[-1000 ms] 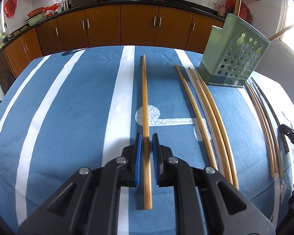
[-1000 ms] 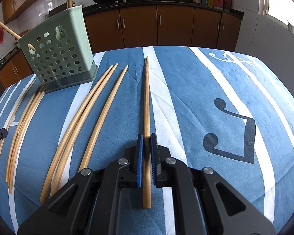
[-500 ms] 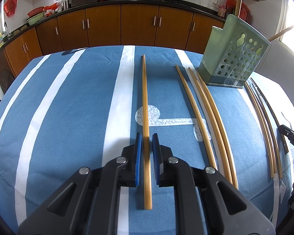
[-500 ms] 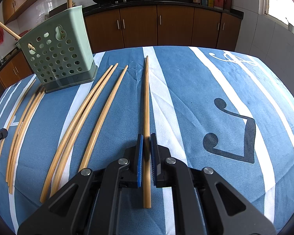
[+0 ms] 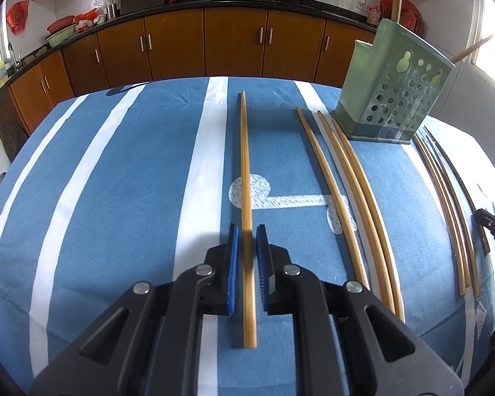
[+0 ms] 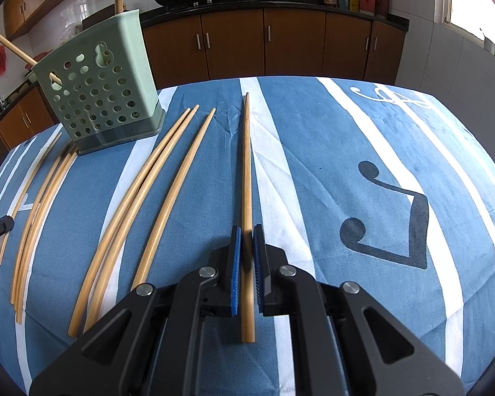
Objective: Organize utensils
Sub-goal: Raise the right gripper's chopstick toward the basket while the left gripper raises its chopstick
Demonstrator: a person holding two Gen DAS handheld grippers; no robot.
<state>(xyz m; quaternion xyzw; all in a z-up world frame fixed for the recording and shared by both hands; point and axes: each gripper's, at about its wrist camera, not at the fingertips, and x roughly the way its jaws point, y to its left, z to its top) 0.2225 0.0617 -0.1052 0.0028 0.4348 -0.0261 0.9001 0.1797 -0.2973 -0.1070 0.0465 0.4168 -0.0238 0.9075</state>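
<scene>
In the left wrist view, a long bamboo chopstick [image 5: 246, 171] lies on the blue striped cloth [image 5: 132, 181] and runs between my left gripper's [image 5: 247, 231] blue pads, which stand slightly apart from it. In the right wrist view, my right gripper [image 6: 246, 231] is closed narrowly around another chopstick [image 6: 246, 165] that lies on the cloth. A green perforated utensil holder [image 5: 389, 95] stands upright at the back; it also shows in the right wrist view [image 6: 99, 89], with two sticks in it.
Three loose chopsticks [image 5: 349, 178] lie beside the holder, and several more [image 5: 445, 191] lie past it; they also show in the right wrist view [image 6: 155, 191]. The table edge curves at the back. Brown kitchen cabinets [image 5: 214, 43] stand behind.
The left chopstick looks slightly blurred now, with the left pads a touch wider apart. The right gripper and its chopstick have not moved.
</scene>
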